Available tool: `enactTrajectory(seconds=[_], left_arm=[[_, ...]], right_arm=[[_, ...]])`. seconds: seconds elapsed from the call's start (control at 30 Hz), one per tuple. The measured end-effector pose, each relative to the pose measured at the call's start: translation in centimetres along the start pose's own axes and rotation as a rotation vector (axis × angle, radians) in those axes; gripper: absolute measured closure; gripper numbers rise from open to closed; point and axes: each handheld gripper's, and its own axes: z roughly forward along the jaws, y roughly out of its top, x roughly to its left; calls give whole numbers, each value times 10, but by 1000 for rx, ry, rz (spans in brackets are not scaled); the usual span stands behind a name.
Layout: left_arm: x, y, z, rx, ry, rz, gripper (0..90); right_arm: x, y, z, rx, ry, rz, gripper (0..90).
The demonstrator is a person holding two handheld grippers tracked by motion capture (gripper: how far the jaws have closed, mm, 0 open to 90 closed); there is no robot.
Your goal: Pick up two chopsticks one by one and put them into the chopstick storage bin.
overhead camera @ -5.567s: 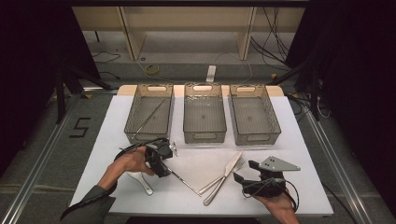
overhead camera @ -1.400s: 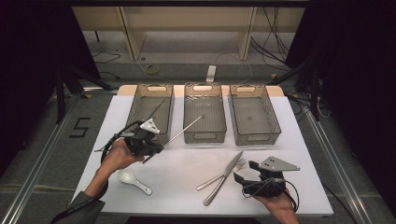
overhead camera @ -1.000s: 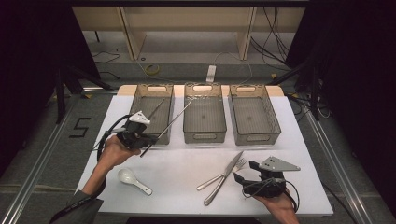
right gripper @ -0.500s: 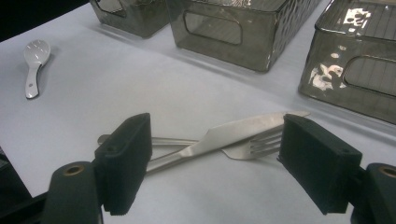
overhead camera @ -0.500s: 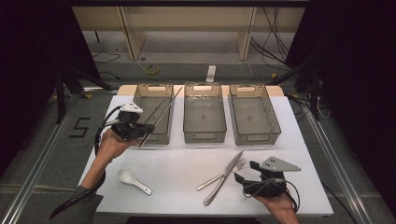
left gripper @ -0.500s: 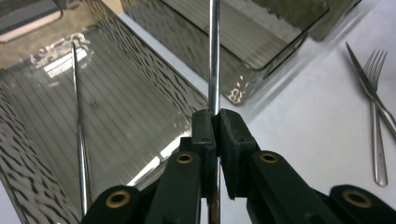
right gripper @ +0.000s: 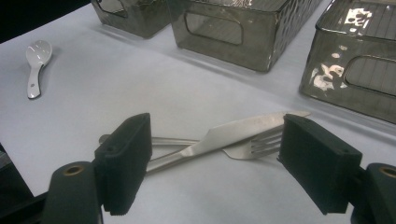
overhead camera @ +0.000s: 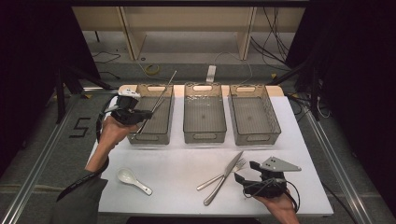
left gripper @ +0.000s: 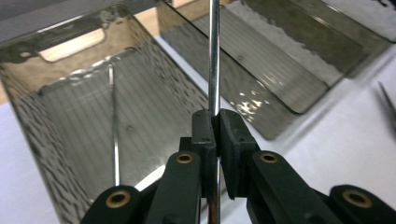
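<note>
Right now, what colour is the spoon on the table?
White; the spoon shows best in the high view, lying on the table.

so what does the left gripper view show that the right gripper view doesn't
Left gripper view: the left hand-held gripper shut on a thin metal rod above the left bin, with a second rod lying inside that bin.

Right gripper view: the right hand-held gripper open just short of a crossed knife and fork, and a white spoon farther off.

Both: smoky plastic bins on the white table.
</note>
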Motion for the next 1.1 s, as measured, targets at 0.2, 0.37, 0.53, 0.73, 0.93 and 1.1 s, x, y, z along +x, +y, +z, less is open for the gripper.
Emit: enactTrajectory(seconds=[0.2,0.37,0.53,0.73,0.93,1.1], left_arm=[[10,4,8,-2,28,-27,844],[19,2,16,-16,42,-50,844],[23,-5,24,-13,39,-74,844],[25,-6,27,-13,67,-68,843],[29,-12,31,0,89,-73,843],[34,-19,36,20,100,-84,843]], right_arm=[[0,0,0,2,-2,2,261],[0,0,0,2,0,3,261],[0,-1,0,1,1,3,261],[0,-1,0,4,1,4,261],[-1,-1,0,-1,2,4,261],[0,-1,0,1,1,3,261]])
